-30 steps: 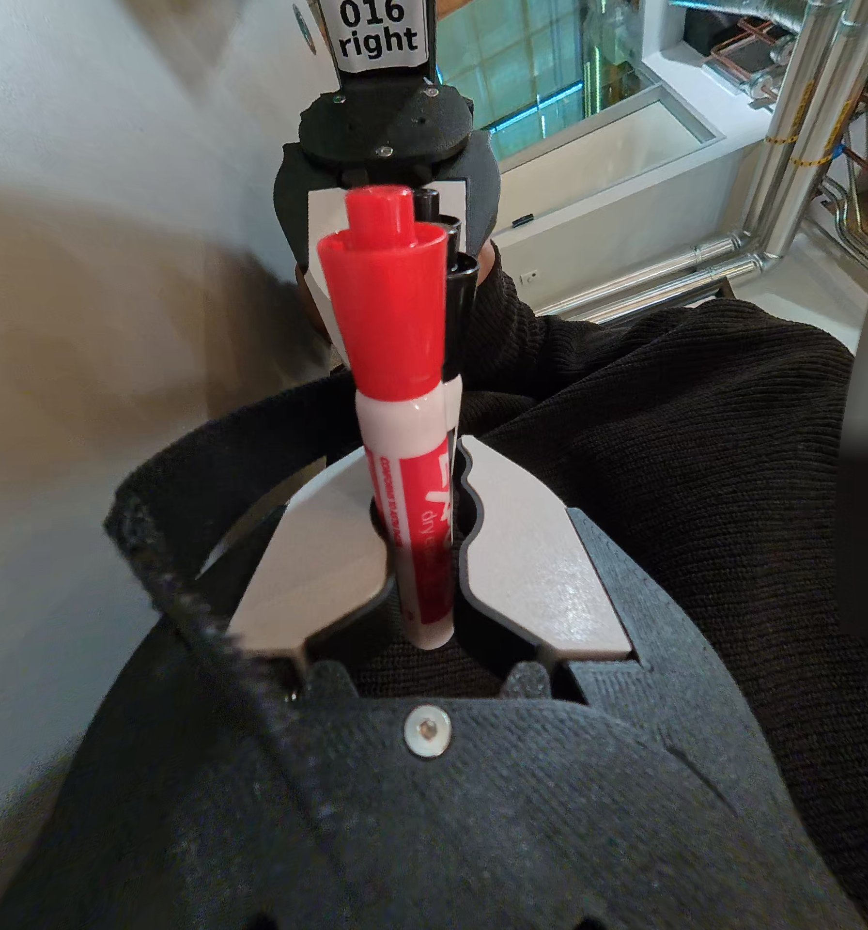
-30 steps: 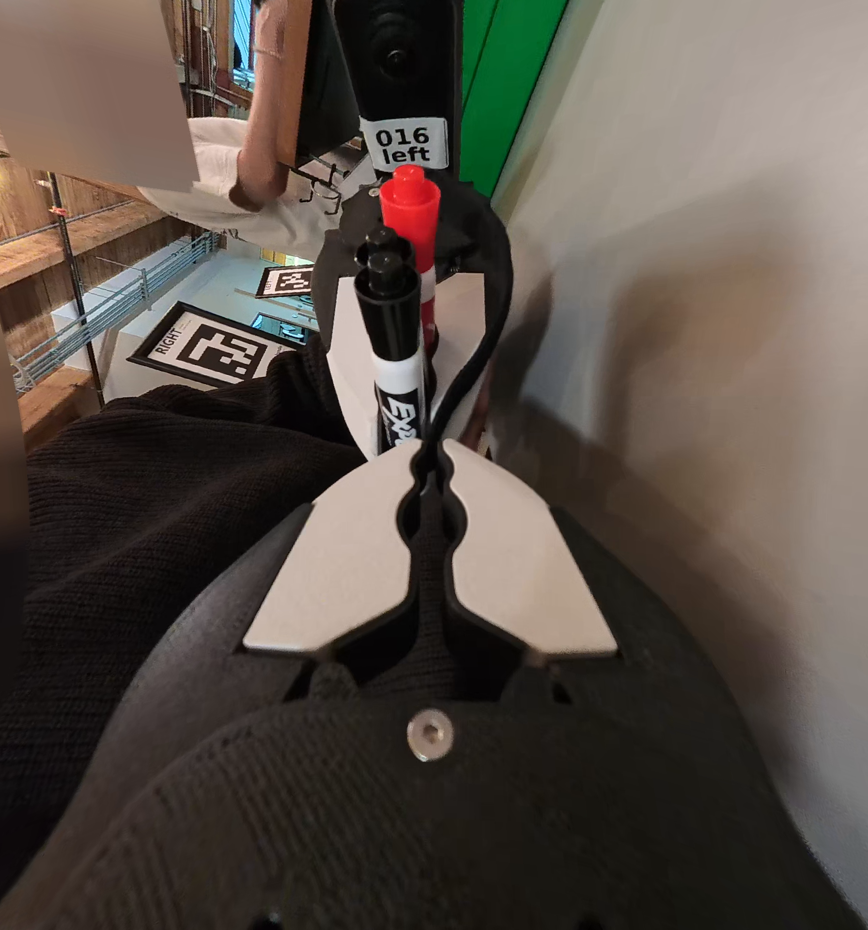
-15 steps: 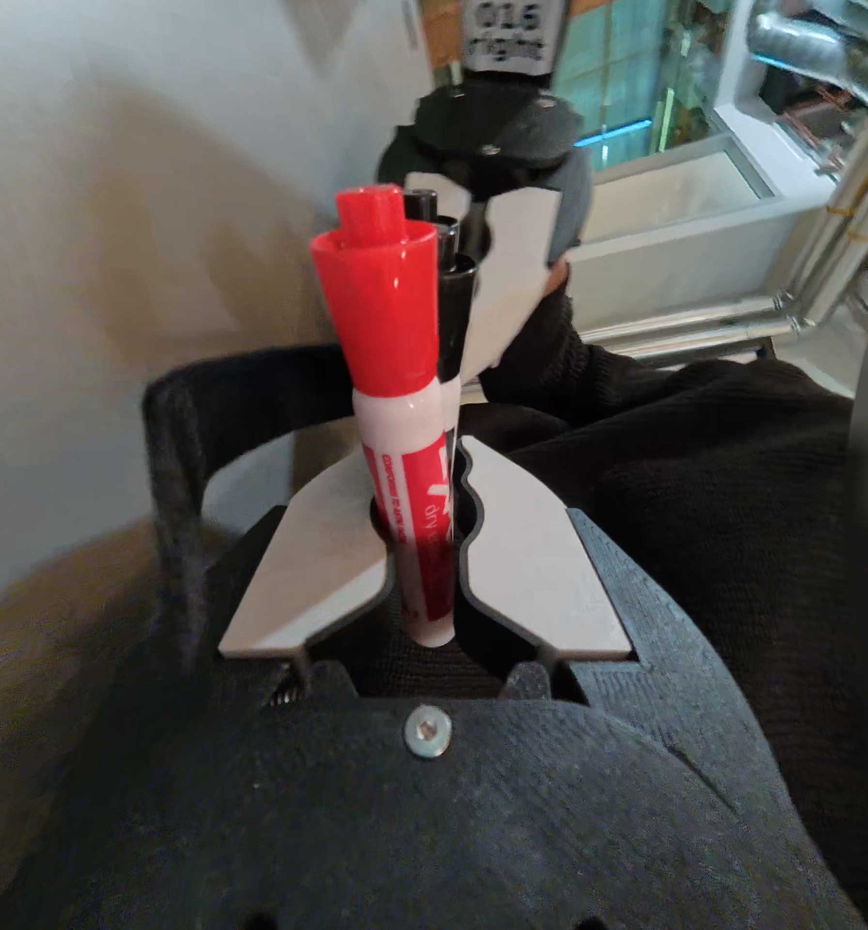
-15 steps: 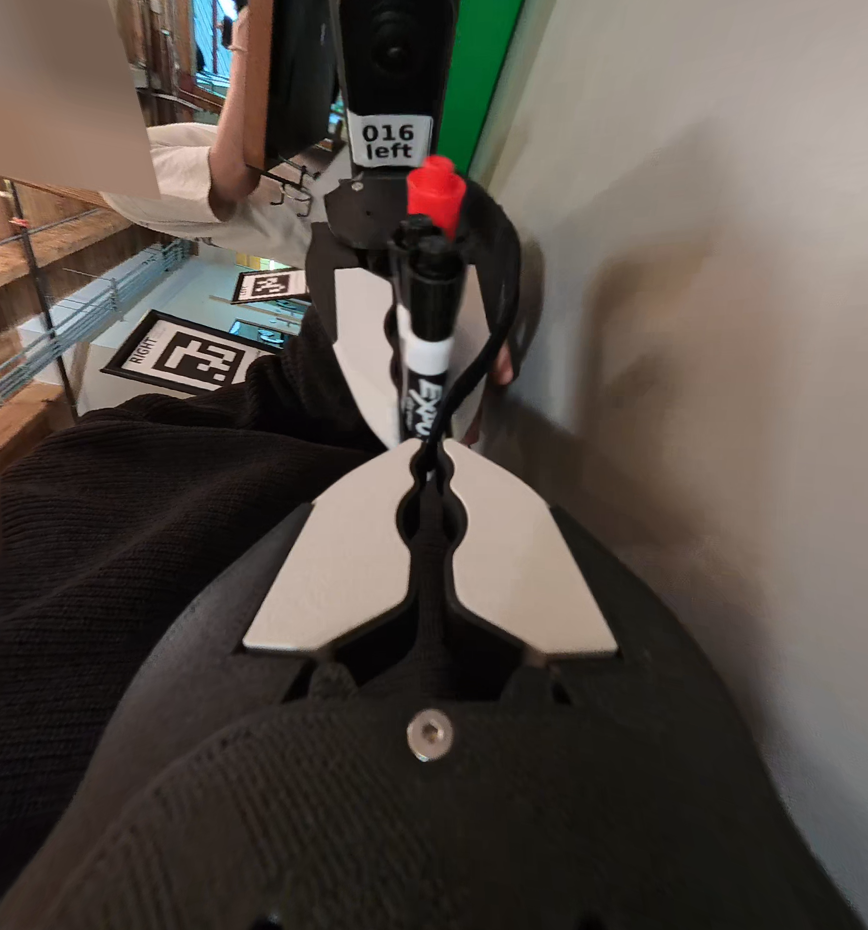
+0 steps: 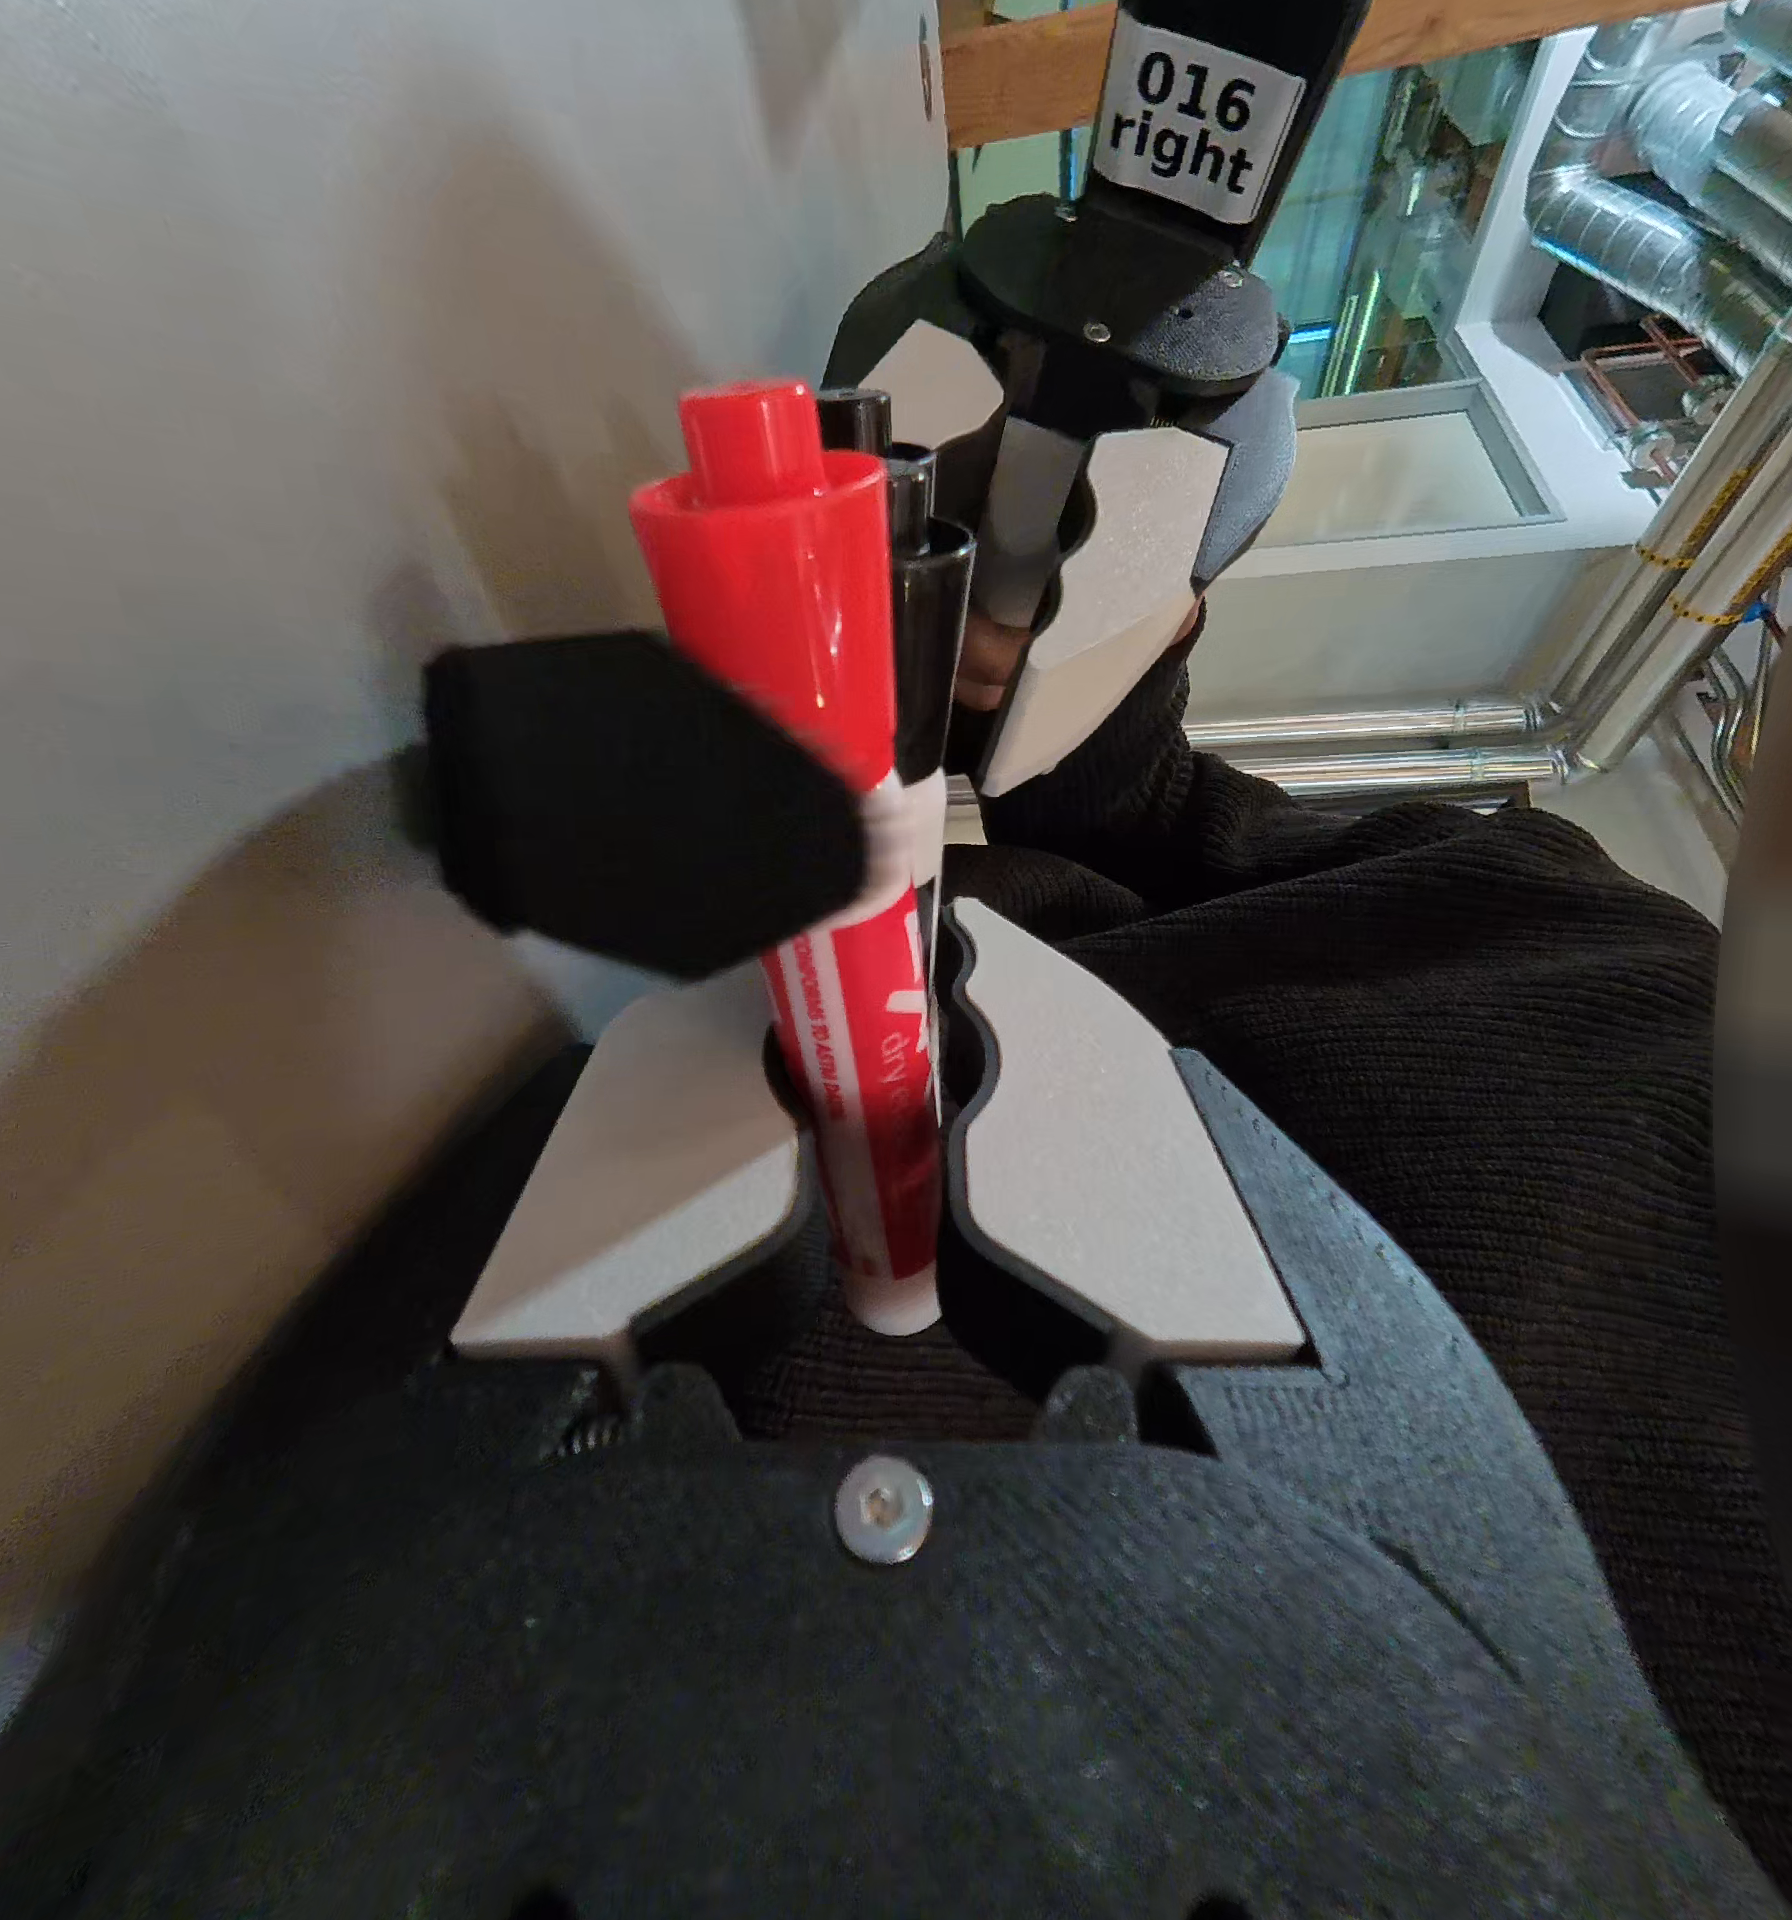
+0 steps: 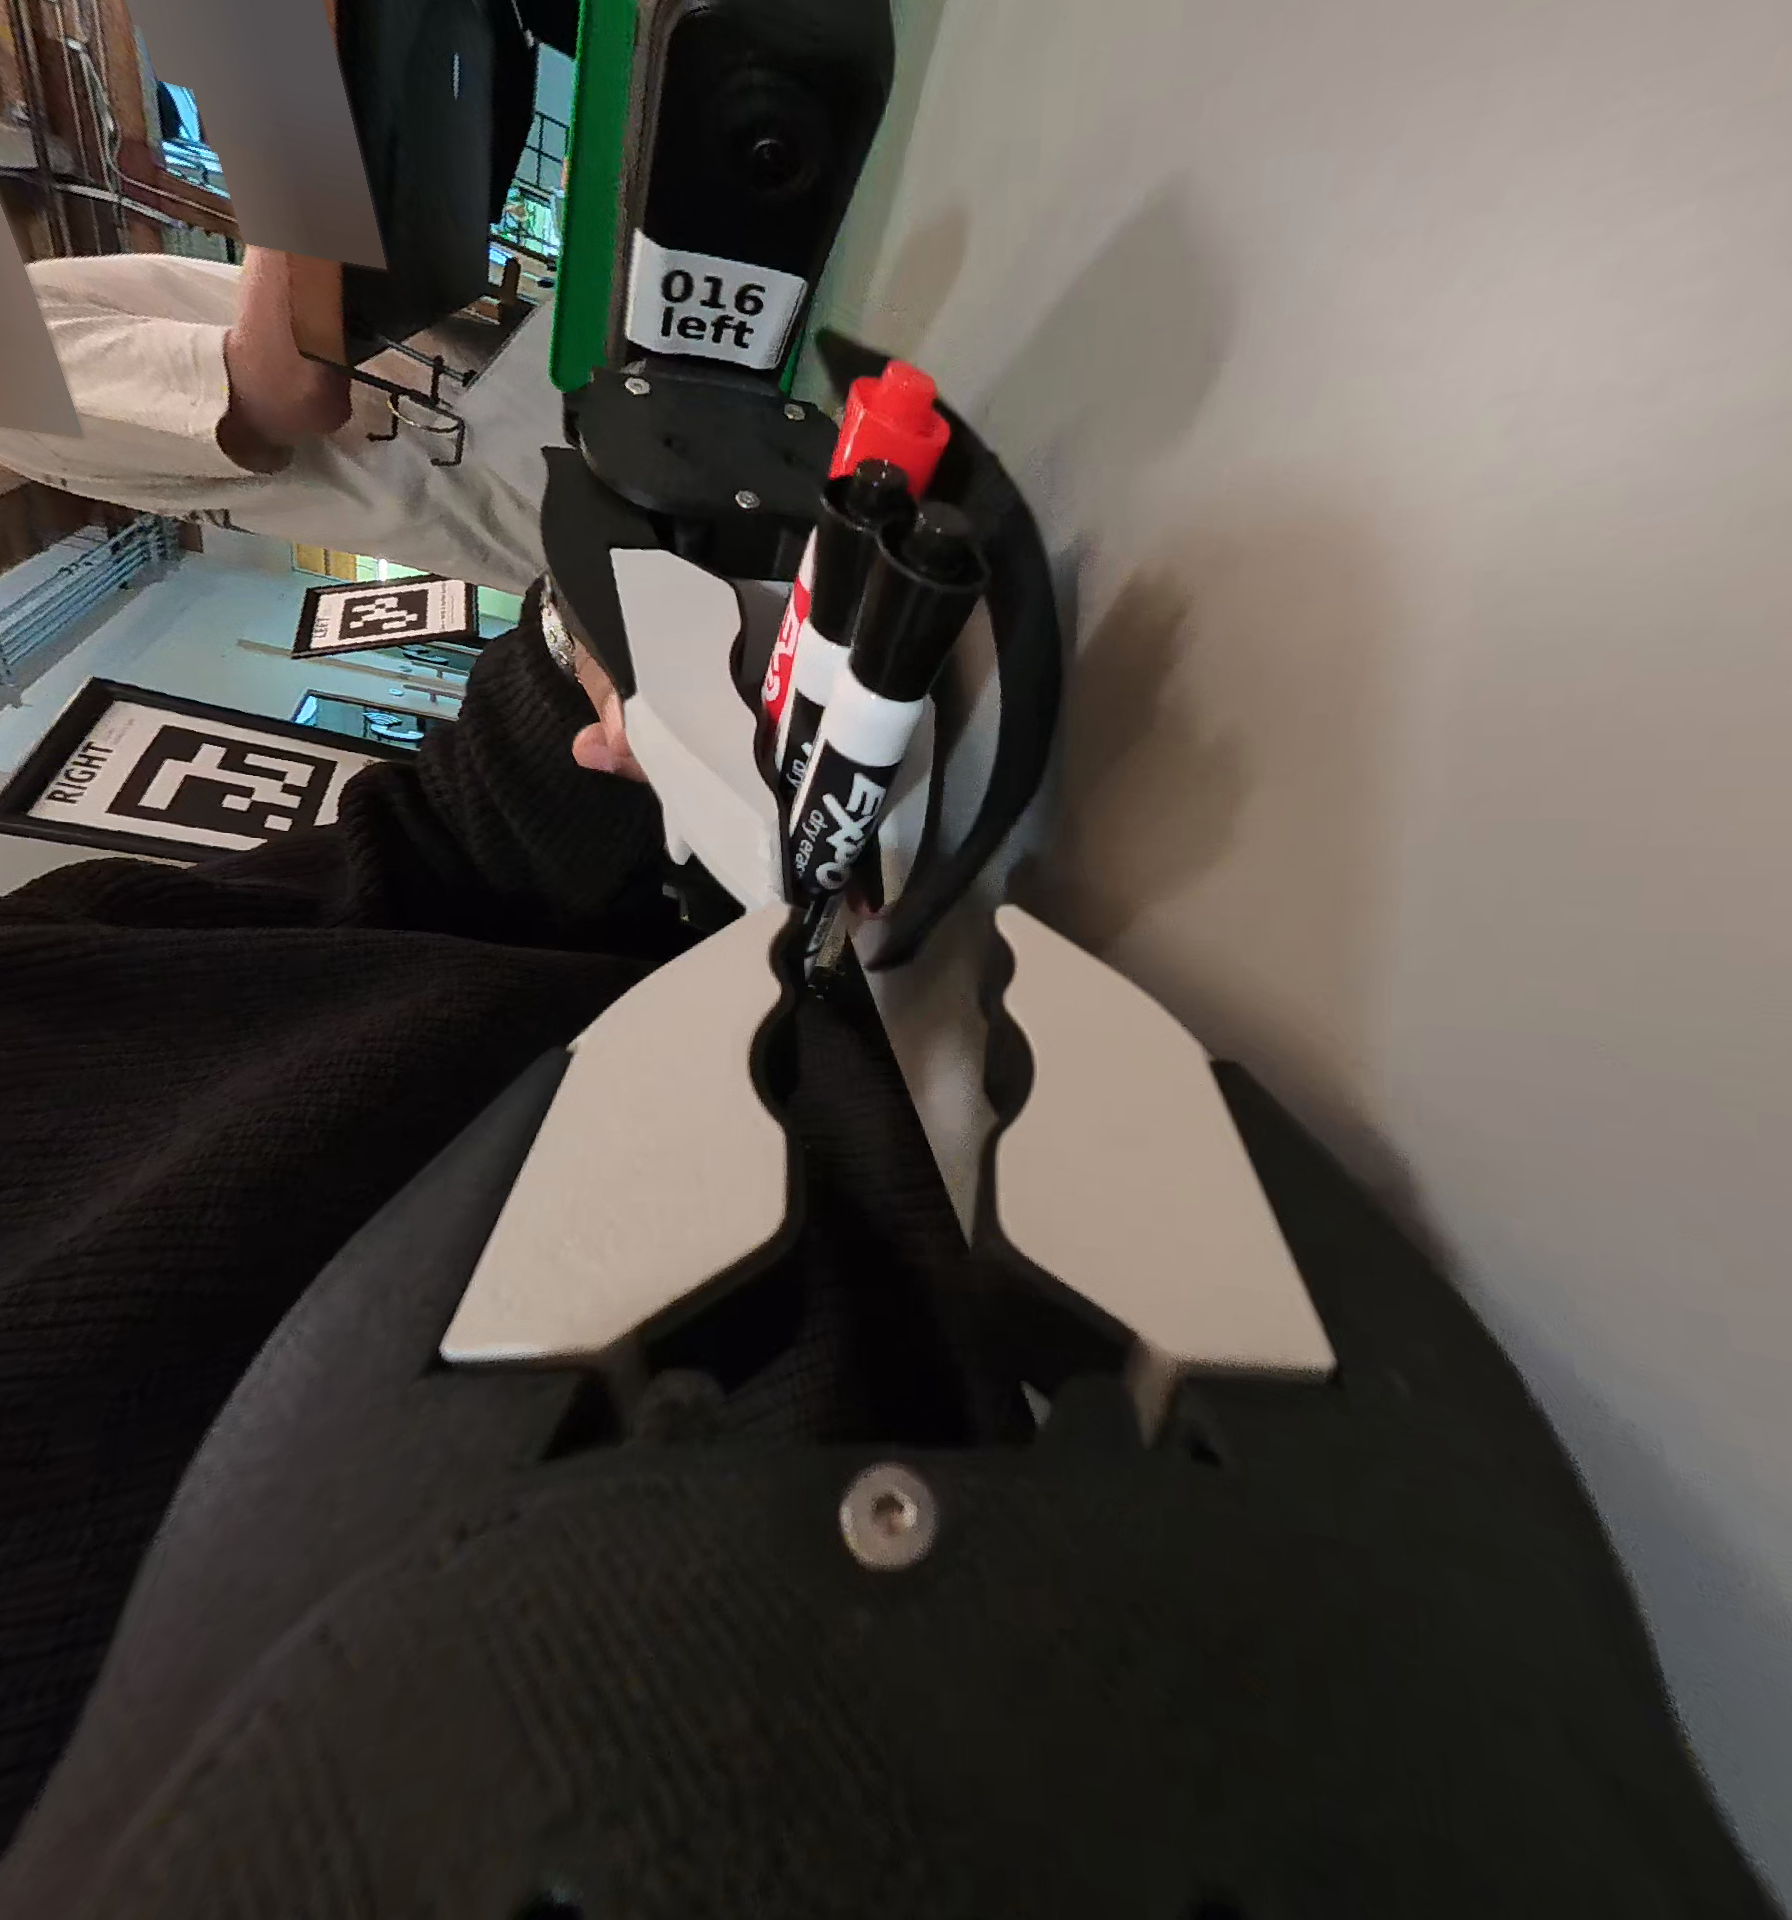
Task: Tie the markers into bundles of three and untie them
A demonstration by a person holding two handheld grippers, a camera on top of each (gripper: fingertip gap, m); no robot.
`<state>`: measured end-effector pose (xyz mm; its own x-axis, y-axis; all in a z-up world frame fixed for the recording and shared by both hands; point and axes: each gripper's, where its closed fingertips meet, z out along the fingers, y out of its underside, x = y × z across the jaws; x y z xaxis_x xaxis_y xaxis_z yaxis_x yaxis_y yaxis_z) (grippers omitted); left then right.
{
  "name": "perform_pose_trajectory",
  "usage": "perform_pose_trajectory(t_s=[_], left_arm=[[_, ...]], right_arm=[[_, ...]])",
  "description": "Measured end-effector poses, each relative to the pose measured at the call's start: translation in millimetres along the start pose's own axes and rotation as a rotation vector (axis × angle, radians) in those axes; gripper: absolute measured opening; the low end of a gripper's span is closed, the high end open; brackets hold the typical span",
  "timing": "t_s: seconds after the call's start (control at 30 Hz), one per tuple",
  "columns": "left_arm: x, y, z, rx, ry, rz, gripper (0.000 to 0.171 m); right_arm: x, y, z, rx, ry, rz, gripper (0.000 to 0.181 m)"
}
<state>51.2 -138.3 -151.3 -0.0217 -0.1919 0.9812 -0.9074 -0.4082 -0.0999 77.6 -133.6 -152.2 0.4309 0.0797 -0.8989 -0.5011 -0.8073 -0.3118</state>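
My left gripper (image 5: pixel 871 997) is clamped on a bundle of three markers: a red-capped white dry-erase marker (image 5: pixel 819 790) in front, two black-capped white markers (image 6: pixel 871 665) behind it. A wide black fabric strap (image 5: pixel 622 800) crosses the red one on the left and loops round the bundle's far side. My right gripper (image 6: pixel 892 935) is spread apart, holding nothing, just beside the marker ends and the strap tip

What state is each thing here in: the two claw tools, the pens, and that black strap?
Left gripper: shut on the markers.
Right gripper: open, empty.
Red-capped white marker: capped, clamped.
Two black-capped white markers: capped, bunched beside the red one.
Flat black strap: loose, looped around the bundle, not fastened.
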Motion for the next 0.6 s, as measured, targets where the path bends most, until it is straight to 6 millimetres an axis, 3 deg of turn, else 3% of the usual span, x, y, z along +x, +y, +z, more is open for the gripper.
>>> perform_pose_trajectory(t_s=[0.17,0.37,0.47,0.6], left_arm=[[-0.5,-1.6,0.1,0.001,0.007,-0.013,0.019],[-0.8,-1.5,1.3,-0.010,0.001,-0.022,0.019],[-0.8,-1.3,1.4,-0.012,0.001,-0.021,0.020],[-0.7,-0.9,1.6,-0.016,0.002,-0.017,0.020]], right_arm=[[4.5,-7.1,-12.8,0.016,0.064,-0.062,0.042],[-16.1,-58.3,-36.3,0.163,0.157,-0.302,0.041],[-29.0,-73.0,-24.5,0.114,0.221,-0.472,0.040],[-26.0,-79.2,9.3,-0.041,0.296,-0.655,0.036]])
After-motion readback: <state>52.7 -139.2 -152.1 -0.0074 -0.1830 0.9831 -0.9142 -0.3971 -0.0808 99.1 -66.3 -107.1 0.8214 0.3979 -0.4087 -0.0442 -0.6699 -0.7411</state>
